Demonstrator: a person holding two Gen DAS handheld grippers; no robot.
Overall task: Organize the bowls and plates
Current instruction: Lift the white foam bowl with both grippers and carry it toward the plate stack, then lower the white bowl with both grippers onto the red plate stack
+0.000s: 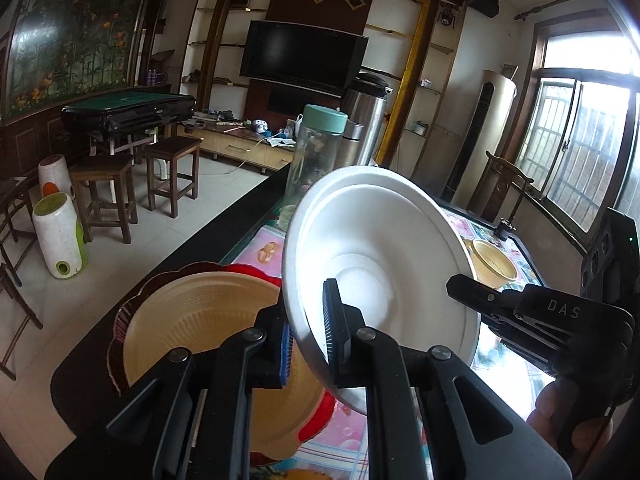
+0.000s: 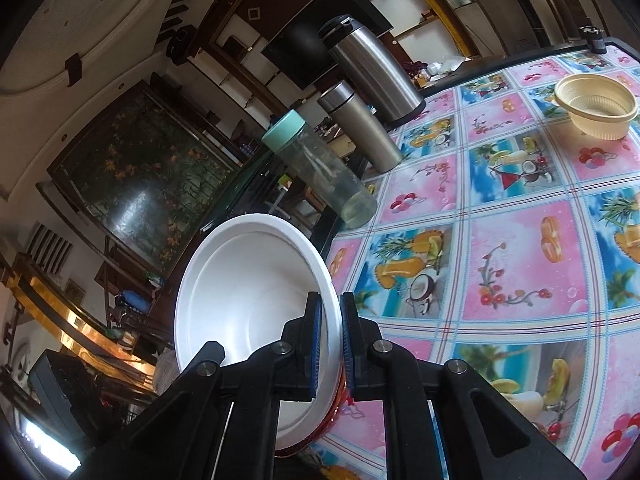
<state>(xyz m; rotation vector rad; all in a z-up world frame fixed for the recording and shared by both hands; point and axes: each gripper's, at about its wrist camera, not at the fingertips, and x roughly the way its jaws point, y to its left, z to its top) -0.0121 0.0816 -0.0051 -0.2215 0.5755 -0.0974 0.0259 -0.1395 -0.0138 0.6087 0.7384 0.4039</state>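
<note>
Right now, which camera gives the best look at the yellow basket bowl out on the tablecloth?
The right wrist view: the yellow basket bowl stands fully clear on the tablecloth. In the left wrist view it is partly hidden behind the white bowl.

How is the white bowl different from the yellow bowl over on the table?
The white bowl is held up in the air and tipped on its side, pinched by both the left gripper and the right gripper; the yellow bowl sits upright on the tablecloth, untouched. The white bowl looks smooth, while the yellow bowl has ribbed walls. Both are round and empty.
</note>
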